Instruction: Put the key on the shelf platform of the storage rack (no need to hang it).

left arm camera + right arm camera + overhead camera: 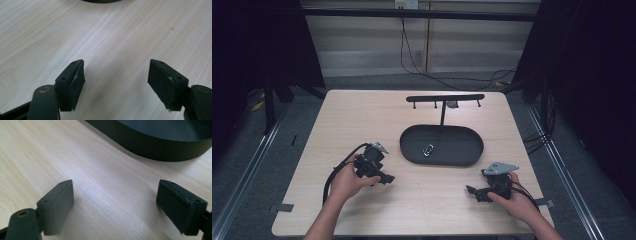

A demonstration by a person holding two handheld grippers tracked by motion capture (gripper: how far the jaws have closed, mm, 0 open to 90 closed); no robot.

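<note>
With both tools spread wide over bare tabletop (362, 120), left tool (116, 75) and right tool (115, 205) risk clipping the tray's (412, 150) rim reaching for the small metal piece (428, 149).

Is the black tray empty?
No. The tray holds one small shiny metal thing near its middle; too small to tell what it is.

The high view looks forward and down from above the near edge, taking in the whole counter (362, 120) and the floor beyond. The left gripper view sits low and close over the wood, facing the far side — a sliver of the black tray (101, 1) edges its top. The right gripper view, equally low, faces the tray (160, 147) from nearer. All three views share that tray (412, 150) and the surrounding wood.
</note>
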